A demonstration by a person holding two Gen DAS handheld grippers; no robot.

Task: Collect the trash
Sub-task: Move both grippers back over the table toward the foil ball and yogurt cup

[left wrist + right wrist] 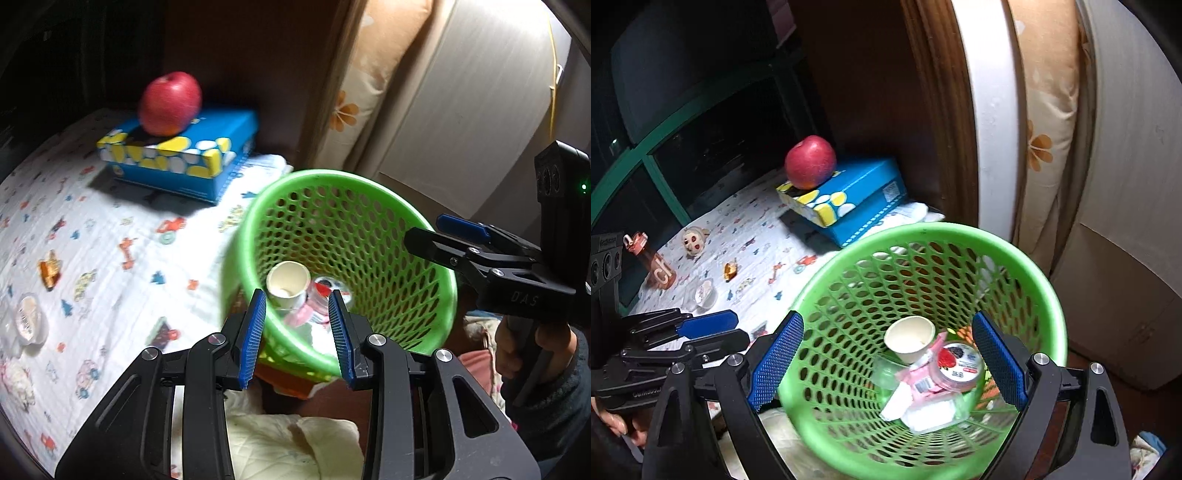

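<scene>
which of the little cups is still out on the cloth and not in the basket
The clear plastic cup with the pale lid, lying on the printed cloth. The paper cup and the strawberry-lidded cup already lie inside the green basket.

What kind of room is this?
Probably a bedroom: a printed children's sheet covers a bed-like surface, a flowered pillow stands against the wall, and a green basket holds rubbish.
</scene>
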